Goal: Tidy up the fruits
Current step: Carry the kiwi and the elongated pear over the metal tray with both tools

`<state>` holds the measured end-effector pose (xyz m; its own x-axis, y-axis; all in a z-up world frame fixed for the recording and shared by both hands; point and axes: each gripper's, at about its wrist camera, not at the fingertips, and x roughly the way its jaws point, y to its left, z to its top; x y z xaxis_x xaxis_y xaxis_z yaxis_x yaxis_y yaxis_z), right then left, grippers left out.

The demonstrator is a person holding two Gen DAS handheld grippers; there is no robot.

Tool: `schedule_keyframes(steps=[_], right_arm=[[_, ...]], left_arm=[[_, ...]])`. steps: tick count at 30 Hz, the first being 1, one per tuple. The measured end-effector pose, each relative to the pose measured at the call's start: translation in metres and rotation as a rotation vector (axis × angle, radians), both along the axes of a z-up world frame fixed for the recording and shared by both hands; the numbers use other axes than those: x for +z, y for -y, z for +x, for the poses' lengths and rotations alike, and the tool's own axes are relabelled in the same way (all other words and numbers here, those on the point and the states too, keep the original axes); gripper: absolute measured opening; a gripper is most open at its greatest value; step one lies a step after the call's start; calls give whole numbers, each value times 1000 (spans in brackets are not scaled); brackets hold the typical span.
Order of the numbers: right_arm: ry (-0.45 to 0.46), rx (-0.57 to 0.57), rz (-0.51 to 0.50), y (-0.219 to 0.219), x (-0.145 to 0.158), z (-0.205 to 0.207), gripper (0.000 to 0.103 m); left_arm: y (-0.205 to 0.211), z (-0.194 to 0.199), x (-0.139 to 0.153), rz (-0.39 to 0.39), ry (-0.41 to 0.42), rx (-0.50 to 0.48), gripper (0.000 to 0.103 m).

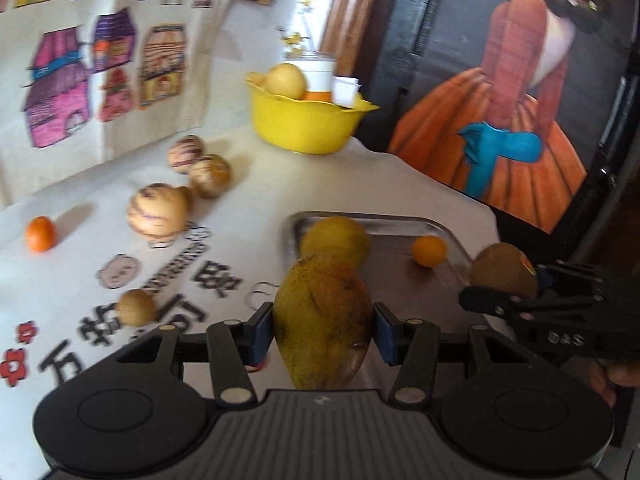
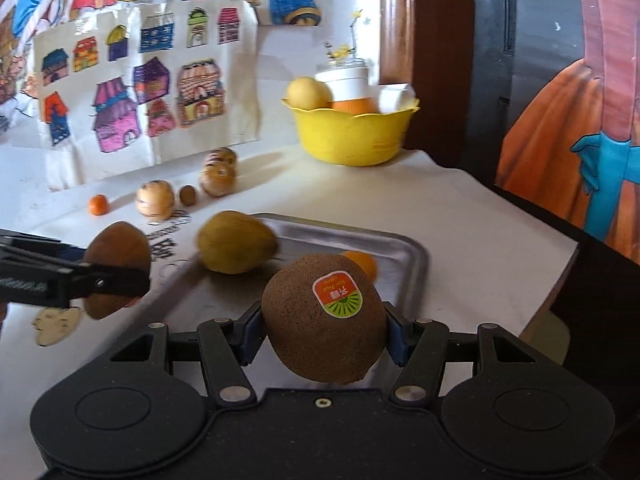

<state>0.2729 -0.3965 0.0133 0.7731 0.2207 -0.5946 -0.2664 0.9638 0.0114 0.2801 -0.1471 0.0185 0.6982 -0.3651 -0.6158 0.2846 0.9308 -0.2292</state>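
My left gripper point(image 1: 322, 330) is shut on a yellow-orange mango point(image 1: 322, 320), held just above the near left edge of a metal tray point(image 1: 400, 292). A second mango point(image 1: 335, 237) and a small orange point(image 1: 429, 251) lie in the tray. My right gripper point(image 2: 320, 336) is shut on a brown kiwi point(image 2: 323, 318) with a sticker, over the tray's near side point(image 2: 400, 248). In the left wrist view the right gripper point(image 1: 500, 300) and its kiwi point(image 1: 502, 274) show at the tray's right edge. In the right wrist view the left gripper point(image 2: 116, 280) and its mango point(image 2: 116, 268) show at the left.
Loose on the white cloth to the left are three striped melons point(image 1: 158, 210), a small orange point(image 1: 39, 233) and a kiwi point(image 1: 136, 307). A yellow bowl point(image 1: 308, 124) with fruit and a white cup stands at the back. A painted panel point(image 1: 520, 120) borders the table's right side.
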Motion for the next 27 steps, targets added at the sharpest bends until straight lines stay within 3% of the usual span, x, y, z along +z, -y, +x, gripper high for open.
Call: schedule_keyframes(steps=[9, 27], right_arm=[[46, 32, -32, 9, -11, 21, 61], [57, 78, -107, 0, -26, 32, 61]], left_arm=[[28, 1, -11, 36, 6, -93, 56], [36, 8, -25, 77, 6, -128, 56]])
